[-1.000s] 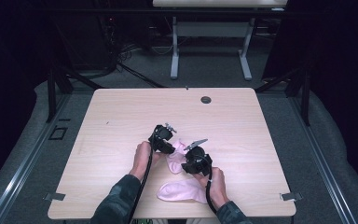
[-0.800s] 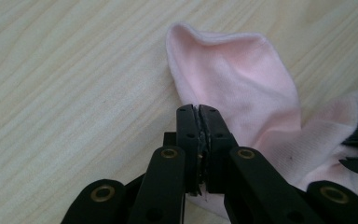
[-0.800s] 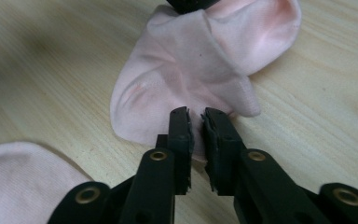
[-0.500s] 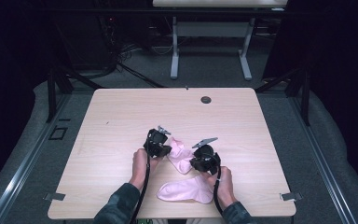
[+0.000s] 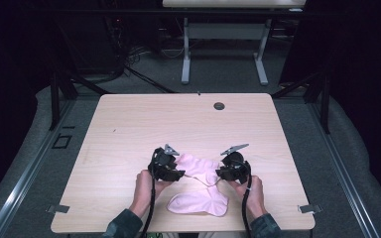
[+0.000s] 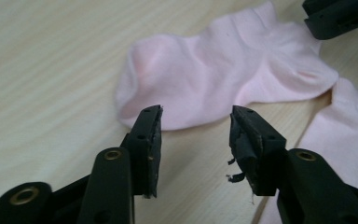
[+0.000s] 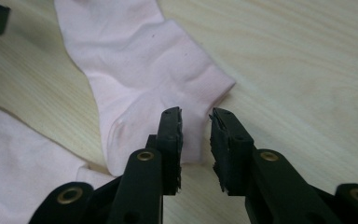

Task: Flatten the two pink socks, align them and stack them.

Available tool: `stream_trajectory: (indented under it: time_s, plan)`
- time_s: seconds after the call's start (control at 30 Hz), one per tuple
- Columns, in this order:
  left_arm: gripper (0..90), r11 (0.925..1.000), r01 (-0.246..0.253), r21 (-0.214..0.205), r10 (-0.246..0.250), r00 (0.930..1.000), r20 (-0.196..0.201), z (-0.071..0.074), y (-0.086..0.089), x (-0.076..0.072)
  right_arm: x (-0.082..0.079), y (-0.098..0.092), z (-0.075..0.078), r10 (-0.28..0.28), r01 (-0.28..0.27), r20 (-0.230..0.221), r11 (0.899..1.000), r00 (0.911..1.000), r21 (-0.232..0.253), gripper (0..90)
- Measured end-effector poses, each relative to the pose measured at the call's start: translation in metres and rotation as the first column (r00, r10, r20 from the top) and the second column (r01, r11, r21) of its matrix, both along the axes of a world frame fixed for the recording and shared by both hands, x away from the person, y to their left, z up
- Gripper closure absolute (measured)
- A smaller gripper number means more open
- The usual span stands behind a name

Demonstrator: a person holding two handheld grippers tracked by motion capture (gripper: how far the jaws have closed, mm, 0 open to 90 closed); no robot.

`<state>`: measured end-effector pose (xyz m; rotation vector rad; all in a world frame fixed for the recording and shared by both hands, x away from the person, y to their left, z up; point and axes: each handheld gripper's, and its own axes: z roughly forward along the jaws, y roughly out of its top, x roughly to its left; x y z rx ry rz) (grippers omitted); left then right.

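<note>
Pale wooden table bears two pink socks; both tongs released.

In the left gripper view, the second pink sock runs off the frame's right edge, the right gripper is cropped at the top corner, and the sock's underside stays hidden.
</note>
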<state>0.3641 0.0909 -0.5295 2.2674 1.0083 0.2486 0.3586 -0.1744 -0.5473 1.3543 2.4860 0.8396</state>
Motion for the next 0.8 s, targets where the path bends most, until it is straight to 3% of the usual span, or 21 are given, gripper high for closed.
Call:
stream_trajectory:
  time_s: [0.13, 0.23, 0.37, 0.5, 0.57, 0.63, 0.7, 0.8]
  plan:
    - [45.5, 0.9989, -0.044, 0.019, 0.043, 0.9987, 0.028, 0.005, 0.007, 0.017, 0.002, -0.001, 0.005, -0.013, 0.013, 0.009, 1.000, 0.9999, 0.011, 63.7]
    - [49.5, 0.9974, -0.002, 0.071, 0.000, 0.9993, 0.038, 0.001, 0.000, 0.028, 0.005, 0.002, 0.002, -0.033, 0.033, -0.004, 0.999, 0.9995, 0.004, 61.4]
    - [54.0, 0.9880, 0.061, 0.142, -0.066, 0.9972, 0.034, -0.007, -0.015, 0.036, 0.006, 0.005, -0.004, -0.043, 0.043, -0.013, 0.999, 0.9990, -0.008, 60.8]
    - [61.8, 0.9777, 0.071, 0.198, -0.079, 0.9963, 0.034, -0.015, -0.023, 0.043, 0.006, 0.012, -0.008, -0.042, 0.042, -0.009, 0.999, 0.9991, -0.009, 65.7]
    - [67.9, 0.9688, 0.075, 0.236, -0.086, 0.9955, 0.039, -0.019, -0.025, 0.044, 0.006, 0.012, -0.007, -0.039, 0.038, -0.020, 0.999, 0.9991, -0.029, 71.6]
    - [76.6, 0.9616, 0.093, 0.258, -0.107, 0.9933, 0.043, -0.022, -0.025, 0.045, 0.006, 0.013, -0.009, -0.041, 0.040, -0.027, 0.999, 0.9988, -0.016, 78.1]
    - [84.3, 0.9635, 0.095, 0.250, -0.107, 0.9936, 0.036, -0.024, -0.024, 0.045, 0.006, 0.013, -0.011, -0.041, 0.041, -0.033, 0.999, 0.9986, -0.010, 82.9]
    - [88.6, 0.9748, 0.083, 0.207, -0.089, 0.9958, 0.021, -0.023, -0.018, 0.045, 0.005, 0.013, -0.011, -0.044, 0.044, -0.026, 0.999, 0.9987, -0.001, 85.4]
